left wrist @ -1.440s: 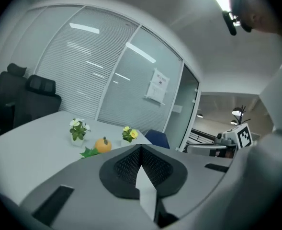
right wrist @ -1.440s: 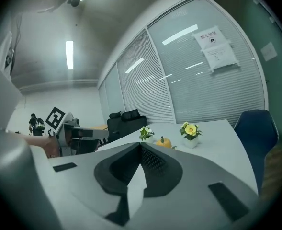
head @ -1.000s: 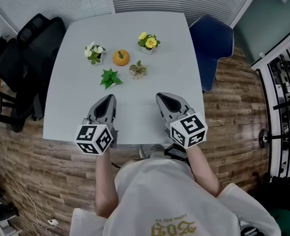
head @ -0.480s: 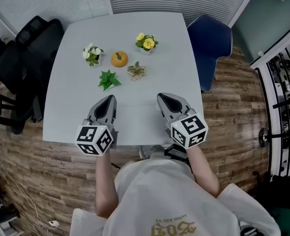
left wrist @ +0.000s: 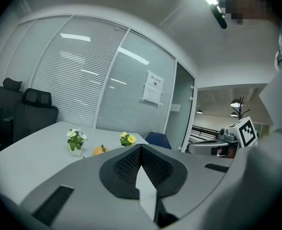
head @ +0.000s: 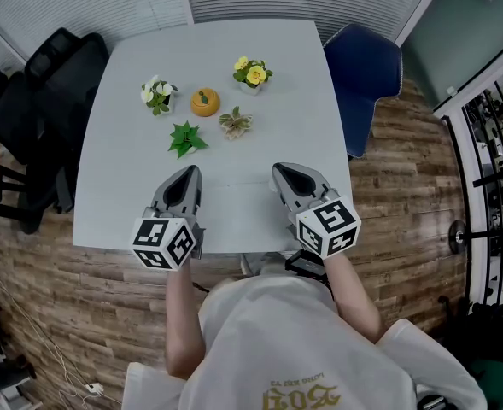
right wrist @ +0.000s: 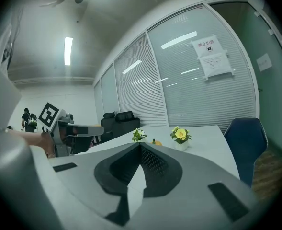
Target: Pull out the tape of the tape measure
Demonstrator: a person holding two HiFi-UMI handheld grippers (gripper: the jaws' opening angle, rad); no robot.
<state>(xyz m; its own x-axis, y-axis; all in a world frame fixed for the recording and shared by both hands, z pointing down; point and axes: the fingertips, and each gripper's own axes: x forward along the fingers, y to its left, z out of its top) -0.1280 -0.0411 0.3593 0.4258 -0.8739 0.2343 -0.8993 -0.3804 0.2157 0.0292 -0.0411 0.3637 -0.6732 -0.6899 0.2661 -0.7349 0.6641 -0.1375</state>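
A small round orange thing (head: 204, 102) with a green top sits at the far middle of the white table (head: 294, 118); it also peeks out in the left gripper view (left wrist: 101, 150). No plain tape measure shows in any view. My left gripper (head: 189, 171) (left wrist: 141, 146) hovers over the table's near edge, shut with nothing in it. My right gripper (head: 287, 171) (right wrist: 140, 145) is level with it on the right, also shut and empty. Both point toward the far side, well short of the orange thing.
Around the orange thing stand a white-flower pot (head: 156, 94), a yellow-flower pot (head: 252, 73), a green leafy sprig (head: 184, 137) and a pale succulent (head: 235, 123). A black office chair (head: 38, 101) is at the table's left, a blue chair (head: 366, 71) at its right.
The head view has drifted slightly, so the table things sit a little further left. Both grippers hold their place and stay shut.
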